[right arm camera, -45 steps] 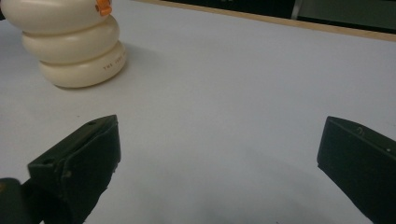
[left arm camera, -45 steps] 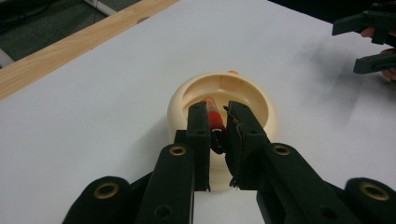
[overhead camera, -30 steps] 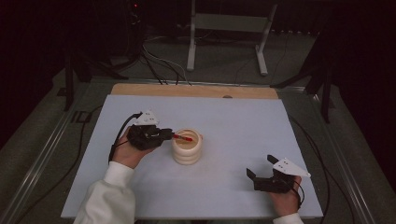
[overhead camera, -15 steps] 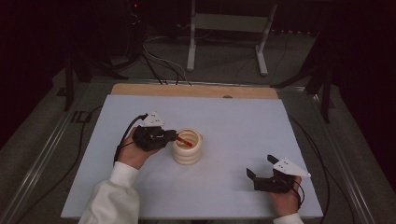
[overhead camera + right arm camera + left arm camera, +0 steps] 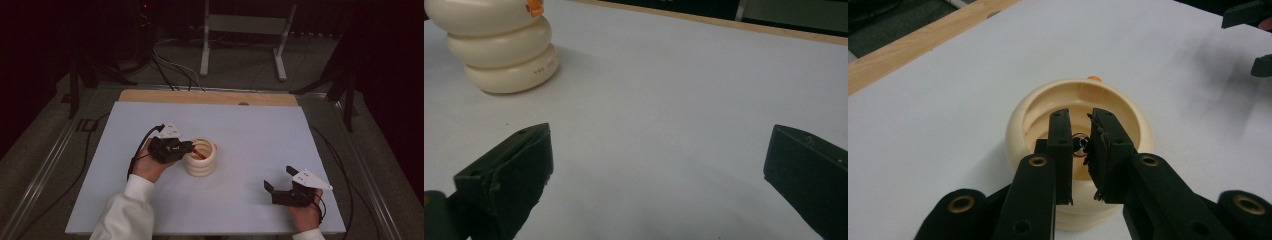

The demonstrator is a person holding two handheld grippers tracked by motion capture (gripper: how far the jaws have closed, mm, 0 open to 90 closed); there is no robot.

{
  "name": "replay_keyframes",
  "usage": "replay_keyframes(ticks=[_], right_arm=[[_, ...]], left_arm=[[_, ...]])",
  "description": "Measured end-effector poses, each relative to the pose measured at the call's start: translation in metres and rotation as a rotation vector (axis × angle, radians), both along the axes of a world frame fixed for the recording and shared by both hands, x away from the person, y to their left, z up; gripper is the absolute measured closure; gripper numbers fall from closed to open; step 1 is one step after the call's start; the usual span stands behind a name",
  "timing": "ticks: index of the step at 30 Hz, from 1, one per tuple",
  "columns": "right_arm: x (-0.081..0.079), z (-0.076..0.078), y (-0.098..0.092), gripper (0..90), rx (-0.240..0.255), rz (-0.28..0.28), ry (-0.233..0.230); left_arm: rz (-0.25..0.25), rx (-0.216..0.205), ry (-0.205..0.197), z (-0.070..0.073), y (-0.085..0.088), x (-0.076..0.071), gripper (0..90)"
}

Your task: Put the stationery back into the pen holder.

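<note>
A cream ridged pot [image 5: 202,163] stands near the middle of the white board [image 5: 260,125]. My left gripper [image 5: 192,148] reaches into its mouth from the left, shut on a thin red stick [image 5: 199,153] that slants down inside. In the left gripper view the jaws [image 5: 1080,120] stand close together over the pot [image 5: 1023,120], pinching a small dark-tipped end of the stick [image 5: 1081,145]. A small orange tab [image 5: 1093,78] sits on the pot's far rim. My right gripper [image 5: 278,177] rests on the board at the front right, open with nothing between its fingers [image 5: 659,132]. The pot [image 5: 506,55] lies far to that gripper's left.
A wooden strip [image 5: 210,96] borders the board's far edge. Beyond it on the floor stand a metal frame [image 5: 240,25] and loose cables [image 5: 170,65]. Dark rails run along both sides of the table. Bare board lies between pot and right gripper.
My left gripper has edged a little to the right, toward the pot, with the red stick in it. The right gripper has stayed where it was.
</note>
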State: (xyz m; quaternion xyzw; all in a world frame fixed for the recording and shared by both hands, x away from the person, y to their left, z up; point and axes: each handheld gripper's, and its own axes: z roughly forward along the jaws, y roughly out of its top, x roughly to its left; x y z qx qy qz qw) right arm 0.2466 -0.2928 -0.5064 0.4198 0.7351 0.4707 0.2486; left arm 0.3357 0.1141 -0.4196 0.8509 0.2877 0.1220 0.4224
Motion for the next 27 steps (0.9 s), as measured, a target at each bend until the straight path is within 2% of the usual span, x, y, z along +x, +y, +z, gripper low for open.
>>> replay_keyframes(ticks=[16,22,23,27], right_arm=[[-0.0005,0.0000,-0.0003,0.1,-0.002,-0.003,0.001],[-0.0002,-0.0003,0.0000,0.1,-0.006,0.000,0.002],[-0.0001,-0.0003,0.0000,0.1,-0.006,0.000,0.002],[0.0001,-0.0006,0.0000,0.1,-0.007,-0.002,0.005]], left_arm=[[0.004,-0.019,-0.002,-0.0090,-0.0082,0.0009,80.5],[-0.004,-0.005,0.002,-0.0090,-0.0056,0.0003,79.8],[-0.008,-0.005,0.006,-0.0090,-0.0052,0.0000,78.8],[-0.012,-0.008,0.006,-0.0101,-0.0050,-0.0009,65.4]])
